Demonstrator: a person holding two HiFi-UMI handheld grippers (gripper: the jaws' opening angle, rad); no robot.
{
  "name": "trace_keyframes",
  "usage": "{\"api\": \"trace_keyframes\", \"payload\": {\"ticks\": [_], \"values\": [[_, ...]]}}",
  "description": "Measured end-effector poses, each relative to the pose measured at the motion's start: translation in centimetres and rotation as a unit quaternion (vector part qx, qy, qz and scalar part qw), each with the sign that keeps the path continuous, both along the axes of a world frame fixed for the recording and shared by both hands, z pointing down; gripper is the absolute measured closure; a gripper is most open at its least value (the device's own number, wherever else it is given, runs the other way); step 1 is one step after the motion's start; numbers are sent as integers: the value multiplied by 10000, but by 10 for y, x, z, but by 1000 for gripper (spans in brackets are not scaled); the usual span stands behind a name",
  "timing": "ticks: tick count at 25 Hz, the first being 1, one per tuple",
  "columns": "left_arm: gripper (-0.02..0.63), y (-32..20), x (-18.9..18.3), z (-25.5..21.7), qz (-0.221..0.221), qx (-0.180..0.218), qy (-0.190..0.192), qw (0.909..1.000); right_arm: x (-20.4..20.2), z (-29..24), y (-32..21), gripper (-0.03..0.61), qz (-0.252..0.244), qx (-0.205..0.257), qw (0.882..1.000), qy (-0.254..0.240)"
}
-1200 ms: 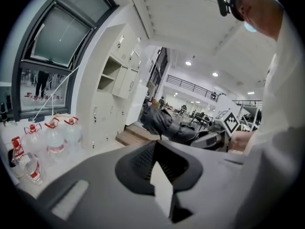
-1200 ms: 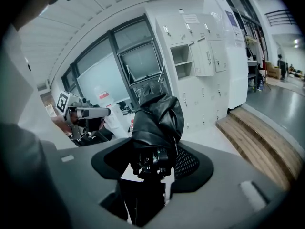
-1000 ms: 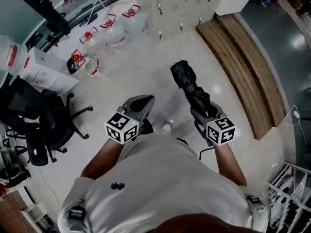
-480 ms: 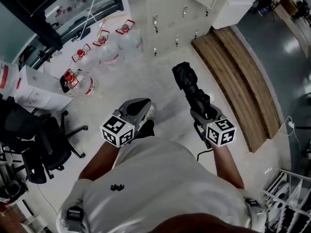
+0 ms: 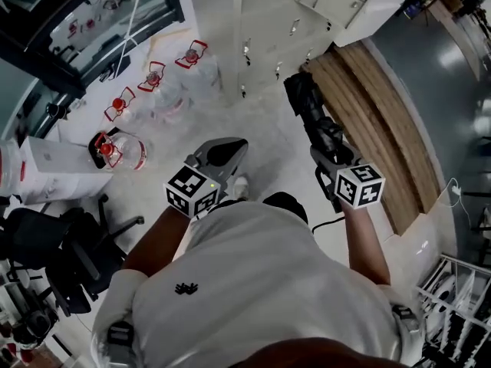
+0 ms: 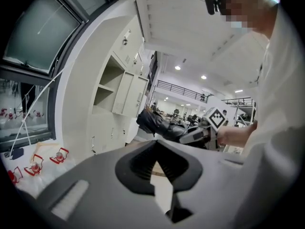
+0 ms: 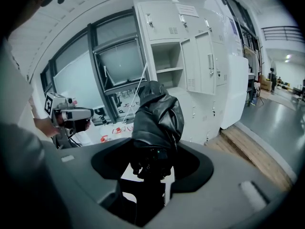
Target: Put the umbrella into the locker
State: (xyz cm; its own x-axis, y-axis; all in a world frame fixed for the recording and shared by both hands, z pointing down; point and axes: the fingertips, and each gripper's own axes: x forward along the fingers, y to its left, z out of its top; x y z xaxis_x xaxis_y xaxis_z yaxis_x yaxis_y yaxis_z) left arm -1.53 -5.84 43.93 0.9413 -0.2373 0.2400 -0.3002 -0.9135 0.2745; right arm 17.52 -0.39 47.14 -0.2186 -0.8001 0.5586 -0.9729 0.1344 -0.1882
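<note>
One tall bank of pale lockers (image 5: 268,21) fills the top of the head view, and the right gripper view shows one compartment (image 7: 167,56) standing open with a shelf inside. To the right of the lockers a wooden platform (image 5: 383,121) runs along the pale floor. A black office chair (image 5: 61,244) sits at the lower left, and several clear water bottles (image 5: 115,148) with red handles are grouped on the floor by the window.

The folded black umbrella (image 5: 311,110) is outside the locker, held in the air in front of it with its bunched end pointing towards the lockers. The right gripper (image 5: 331,153) has its tongs pinching the umbrella's near end, which shows plainly between the jaws in its own view. The left gripper (image 5: 230,148) is held level beside it, well apart from the umbrella, its tongs pressed together with nothing between them
</note>
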Motion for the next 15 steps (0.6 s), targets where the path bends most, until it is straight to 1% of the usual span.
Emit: {"api": "trace_keyframes", "payload": {"ticks": [4,9,11,15], "values": [[558,-36,-3,-4,-123,-2,193,9997,9,-8,-57,330,-40,-17,9999,159],[558,-45,-10,8,-287,62,131,9995,23,-4,-101,330,-122,56,9997,222],[558,-61,-10,3,-379,69,138,9992,30,-9,-133,330,-197,65,9995,253],[558,-96,-9,-6,-741,163,93,9971,48,-11,-200,330,-377,88,9987,327]]}}
